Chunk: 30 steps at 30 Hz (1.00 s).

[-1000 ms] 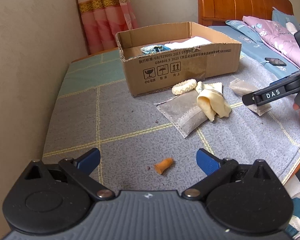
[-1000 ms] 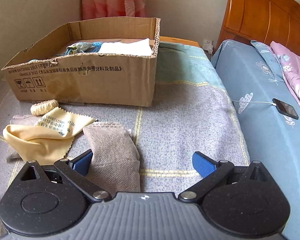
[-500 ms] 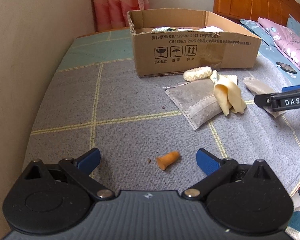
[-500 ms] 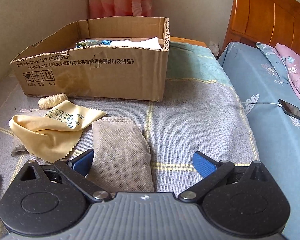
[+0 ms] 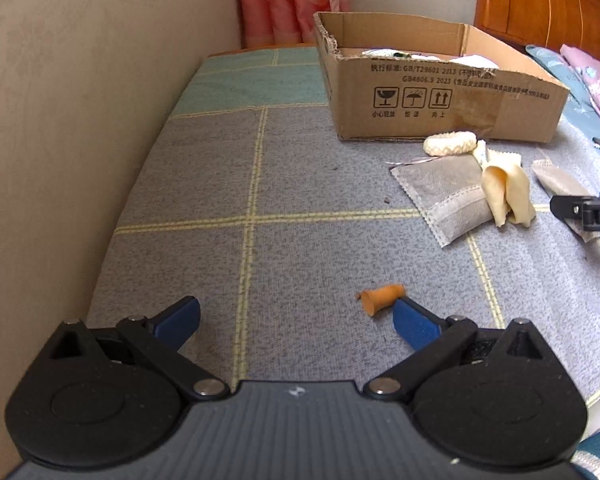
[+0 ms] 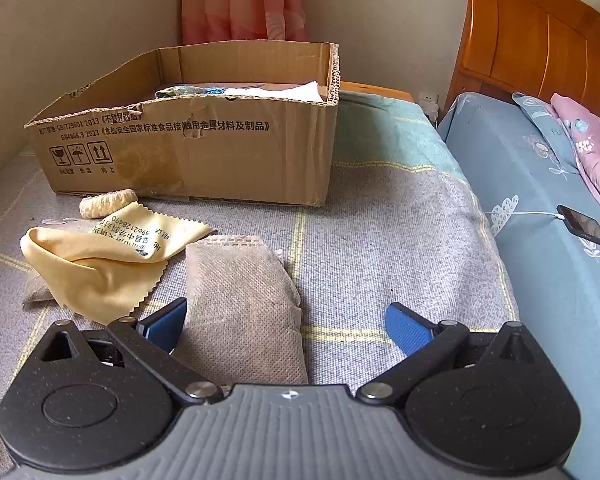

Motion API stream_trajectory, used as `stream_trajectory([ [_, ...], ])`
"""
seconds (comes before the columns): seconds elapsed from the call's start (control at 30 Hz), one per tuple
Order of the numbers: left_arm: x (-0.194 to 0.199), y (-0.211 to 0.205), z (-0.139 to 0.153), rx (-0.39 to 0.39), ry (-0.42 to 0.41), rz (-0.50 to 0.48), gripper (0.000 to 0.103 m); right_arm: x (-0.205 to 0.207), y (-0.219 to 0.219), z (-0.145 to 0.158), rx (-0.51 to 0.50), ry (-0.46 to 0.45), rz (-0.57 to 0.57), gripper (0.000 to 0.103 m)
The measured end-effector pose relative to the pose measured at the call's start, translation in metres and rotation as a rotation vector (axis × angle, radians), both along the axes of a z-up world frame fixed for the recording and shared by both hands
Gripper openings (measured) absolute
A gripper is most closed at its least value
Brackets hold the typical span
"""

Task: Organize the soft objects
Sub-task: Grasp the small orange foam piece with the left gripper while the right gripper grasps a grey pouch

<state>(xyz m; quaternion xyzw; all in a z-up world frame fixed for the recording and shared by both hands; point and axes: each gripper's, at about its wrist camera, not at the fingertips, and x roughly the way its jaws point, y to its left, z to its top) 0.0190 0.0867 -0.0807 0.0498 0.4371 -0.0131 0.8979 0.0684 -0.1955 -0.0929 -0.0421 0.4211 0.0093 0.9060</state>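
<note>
A cardboard box (image 5: 440, 96) stands at the back of the grey blanket, with cloths inside; it also shows in the right wrist view (image 6: 204, 148). In front of it lie a cream knitted ring (image 5: 450, 144), a grey sachet (image 5: 446, 200), a yellow cloth (image 5: 506, 190) and a second grey sachet (image 6: 240, 304). A small orange cone (image 5: 380, 298) lies just ahead of my left gripper's right finger. My left gripper (image 5: 296, 318) is open and empty. My right gripper (image 6: 286, 322) is open, its jaws on either side of the second sachet's near end.
A wall runs along the left of the blanket (image 5: 260, 208). A bed with a blue sheet (image 6: 540, 208) lies to the right, with a phone (image 6: 584, 226) on a cable. A wooden headboard (image 6: 540, 40) and a pink curtain (image 6: 240, 0) stand behind.
My left gripper has dropped lower and shifted left, so the orange cone now sits by its right finger. My right gripper has edged forward over the sachet.
</note>
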Motion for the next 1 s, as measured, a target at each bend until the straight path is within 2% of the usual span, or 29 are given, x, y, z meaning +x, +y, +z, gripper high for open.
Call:
stream_trajectory([
  [0.1, -0.007, -0.011, 0.005, 0.005, -0.012, -0.048, 0.093, -0.001, 0.000, 0.000, 0.000, -0.002, 0.004, 0.103],
  [0.13, -0.009, -0.014, 0.007, -0.015, -0.014, -0.074, 0.083, -0.001, 0.000, 0.000, 0.001, -0.003, 0.006, 0.103],
  [0.23, -0.011, -0.025, 0.011, -0.057, -0.003, -0.116, 0.064, -0.001, 0.000, 0.000, 0.001, -0.005, 0.010, 0.103],
  [0.3, -0.012, -0.032, 0.011, -0.074, 0.003, -0.132, 0.058, -0.002, 0.000, 0.000, 0.001, -0.008, 0.012, 0.103],
  [0.47, -0.007, -0.039, 0.007, -0.114, 0.023, -0.148, 0.056, -0.002, 0.000, -0.001, 0.001, -0.015, 0.019, 0.103],
  [0.67, -0.001, -0.047, 0.007, -0.111, 0.009, -0.170, 0.055, -0.003, 0.000, -0.001, 0.002, -0.021, 0.027, 0.103],
  [1.0, 0.002, -0.043, 0.006, -0.102, -0.028, -0.154, 0.032, -0.004, 0.000, -0.001, 0.003, -0.025, 0.030, 0.103],
])
